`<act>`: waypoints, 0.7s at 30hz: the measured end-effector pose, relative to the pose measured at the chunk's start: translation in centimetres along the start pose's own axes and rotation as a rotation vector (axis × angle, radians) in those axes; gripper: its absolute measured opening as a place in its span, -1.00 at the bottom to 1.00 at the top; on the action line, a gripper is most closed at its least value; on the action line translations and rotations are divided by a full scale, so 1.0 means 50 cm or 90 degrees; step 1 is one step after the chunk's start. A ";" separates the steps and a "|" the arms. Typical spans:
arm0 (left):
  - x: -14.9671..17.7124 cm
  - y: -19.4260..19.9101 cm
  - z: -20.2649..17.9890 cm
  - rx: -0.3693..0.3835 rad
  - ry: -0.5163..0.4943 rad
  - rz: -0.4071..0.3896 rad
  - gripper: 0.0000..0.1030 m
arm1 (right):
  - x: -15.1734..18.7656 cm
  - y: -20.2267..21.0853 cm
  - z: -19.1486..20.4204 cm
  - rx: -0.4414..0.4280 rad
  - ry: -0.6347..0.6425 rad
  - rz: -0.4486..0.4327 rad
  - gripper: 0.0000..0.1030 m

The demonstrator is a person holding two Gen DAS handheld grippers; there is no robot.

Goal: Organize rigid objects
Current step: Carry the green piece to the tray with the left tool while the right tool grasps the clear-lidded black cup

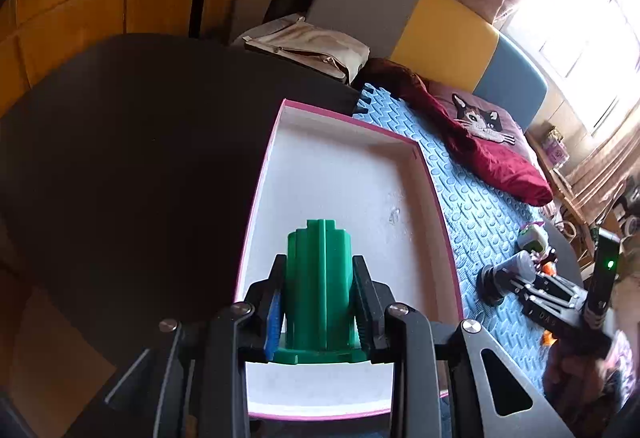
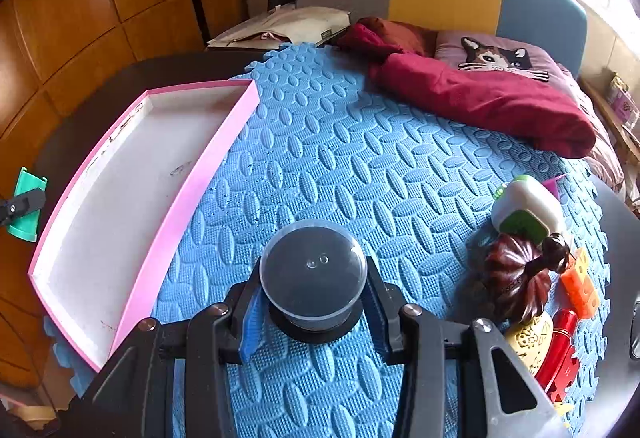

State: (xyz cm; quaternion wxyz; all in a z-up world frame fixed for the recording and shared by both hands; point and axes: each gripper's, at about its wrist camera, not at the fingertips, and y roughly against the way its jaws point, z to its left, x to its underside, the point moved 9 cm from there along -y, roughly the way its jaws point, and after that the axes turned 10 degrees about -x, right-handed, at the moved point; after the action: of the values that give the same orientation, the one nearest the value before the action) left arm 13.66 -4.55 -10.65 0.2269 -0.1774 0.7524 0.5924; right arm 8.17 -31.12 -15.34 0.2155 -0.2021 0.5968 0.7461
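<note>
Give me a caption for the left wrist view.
Left gripper holding a green plastic piece over the pink-rimmed tray.

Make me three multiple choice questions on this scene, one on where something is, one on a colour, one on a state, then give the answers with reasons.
1. Where is the green plastic piece?
A. Lying flat in the tray
B. Between the left gripper's fingers above the tray
C. On the cat cushion

2. What colour is the rim of the tray?
A. Pink
B. Yellow
C. Black

3. What state is the right gripper in?
A. Open and empty
B. Shut on a red cloth
C. Shut on a clear-domed container

Answers:
1 B: the left wrist view shows the left gripper clamped on it with the white tray floor behind.
2 A: the tray wall is pink in both views.
3 C: both fingers press the sides of the clear-domed container over the blue foam mat.
</note>
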 end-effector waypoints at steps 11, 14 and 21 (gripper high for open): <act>-0.138 -0.116 -0.052 -0.018 -0.045 0.011 -0.41 | 0.000 0.001 -0.001 0.006 -0.011 -0.017 -0.16; -0.166 -0.161 -0.075 -0.020 -0.055 0.017 -0.41 | 0.001 0.002 -0.002 0.004 -0.012 -0.021 -0.16; -0.195 -0.249 -0.161 -0.010 -0.088 0.039 -0.41 | 0.001 -0.001 -0.003 0.003 -0.019 -0.025 -0.15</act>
State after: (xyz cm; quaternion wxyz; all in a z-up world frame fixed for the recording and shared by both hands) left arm 27.38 -15.33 -13.80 0.2585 -0.1150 0.7352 0.6159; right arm 8.16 -31.28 -15.41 0.2398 -0.2020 0.5910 0.7433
